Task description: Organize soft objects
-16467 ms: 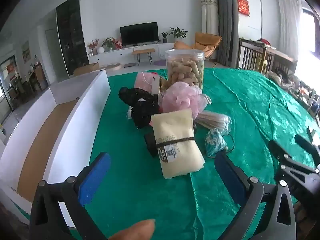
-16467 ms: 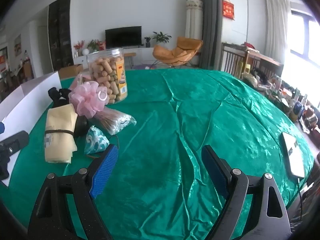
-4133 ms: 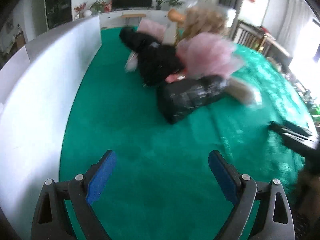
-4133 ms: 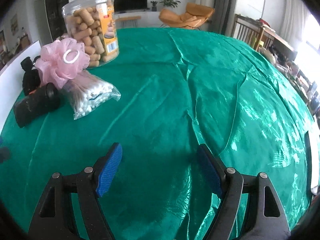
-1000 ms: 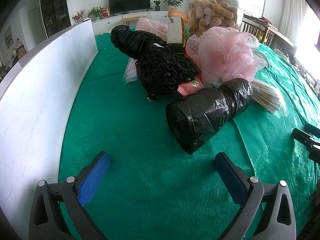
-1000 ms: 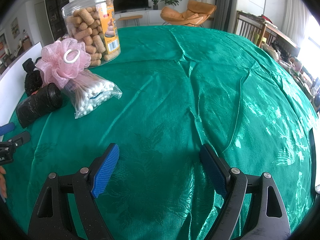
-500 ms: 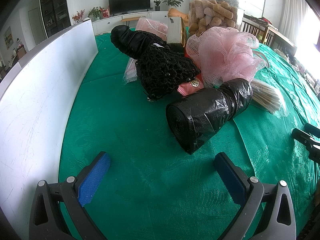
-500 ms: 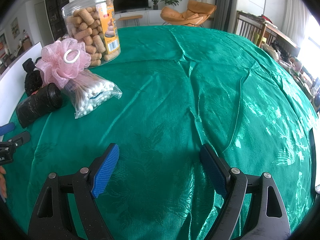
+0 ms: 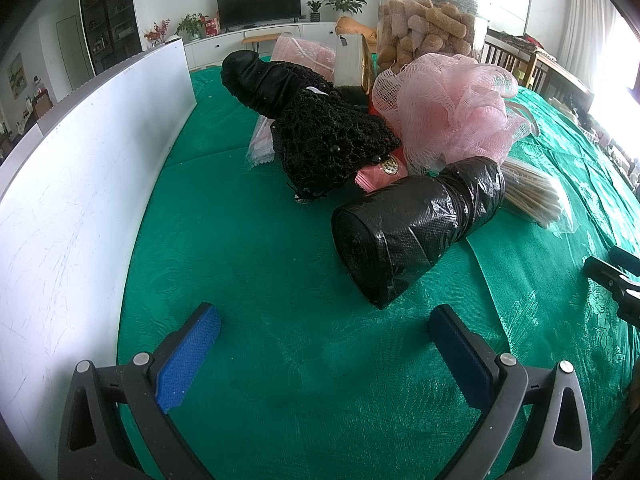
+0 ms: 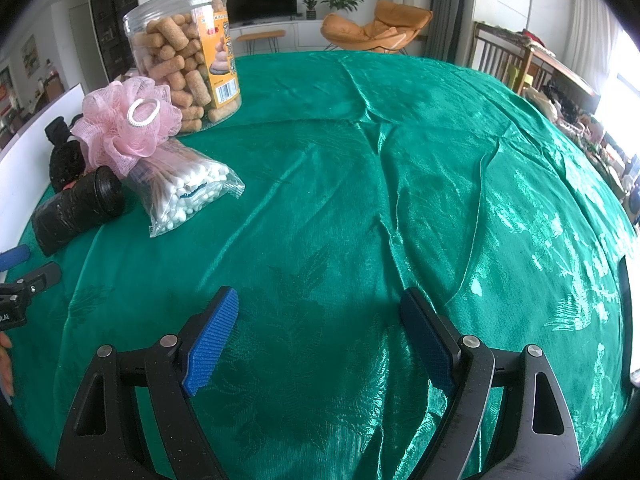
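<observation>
We take the roll of black bin bags (image 9: 416, 236) as our landmark; it lies on its side on the worktop (image 9: 260, 248), which is covered with a green cloth.

1. Left of the roll, well apart, stands the white wall of a box (image 9: 80, 184). We judge this box to be the place for the soft things, though its inside is hidden from the left wrist view.
2. Near side of the roll: the left tongs (image 9: 324, 340) are released, pads spread wide with nothing between them, low over bare cloth. The roll's end face points toward them.
3. Behind the roll and slightly left lies a black knitted item (image 9: 332, 140), with a black wrinkled bundle (image 9: 260, 76) beyond it. A pink packet (image 9: 380, 172) shows between the knitted item and the roll.
4. Behind the roll and to its right sits a pink mesh bath puff (image 9: 452, 112), touching the roll's far end. A clear jar of biscuit sticks (image 10: 188, 56) stands further back.
5. Right of the roll, touching it, lies a bag of cotton swabs (image 10: 188, 192).
6. Far right of the roll, well apart, the right tongs (image 10: 320, 336) are likewise released and empty over open cloth.

Step in hand: we judge it a pause between picks, the heap still unsorted. The next move calls for advancing the left tongs onto the roll, closing across its width, then carrying it left over the box wall.
</observation>
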Action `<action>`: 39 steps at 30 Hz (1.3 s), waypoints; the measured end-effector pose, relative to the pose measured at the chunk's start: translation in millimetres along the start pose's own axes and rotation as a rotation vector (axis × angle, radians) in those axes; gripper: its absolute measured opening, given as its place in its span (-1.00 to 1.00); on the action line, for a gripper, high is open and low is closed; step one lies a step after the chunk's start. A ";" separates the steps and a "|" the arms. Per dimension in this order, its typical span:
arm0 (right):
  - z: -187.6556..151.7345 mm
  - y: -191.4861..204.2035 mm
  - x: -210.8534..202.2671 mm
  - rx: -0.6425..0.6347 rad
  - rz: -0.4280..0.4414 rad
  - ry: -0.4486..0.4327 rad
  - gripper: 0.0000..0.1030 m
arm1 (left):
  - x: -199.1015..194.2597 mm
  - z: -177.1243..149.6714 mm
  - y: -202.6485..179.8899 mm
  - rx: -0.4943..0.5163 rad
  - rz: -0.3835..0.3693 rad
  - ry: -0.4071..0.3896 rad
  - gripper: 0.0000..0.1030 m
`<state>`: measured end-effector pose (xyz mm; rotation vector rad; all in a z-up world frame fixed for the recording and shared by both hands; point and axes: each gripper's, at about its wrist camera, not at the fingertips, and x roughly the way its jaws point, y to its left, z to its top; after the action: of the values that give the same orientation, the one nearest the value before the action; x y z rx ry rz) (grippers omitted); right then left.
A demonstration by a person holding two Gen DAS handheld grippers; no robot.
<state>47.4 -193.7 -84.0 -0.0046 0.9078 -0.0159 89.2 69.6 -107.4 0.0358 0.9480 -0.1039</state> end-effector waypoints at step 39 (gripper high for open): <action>0.1 0.3 0.2 -0.001 0.005 0.000 0.68 | -15.4 111.0 16.5 -0.150 -0.079 -0.091 0.99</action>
<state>47.6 -193.4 -84.1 -0.0030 0.9082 -0.0112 171.8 78.7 -30.4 -0.1441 0.8645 -0.1055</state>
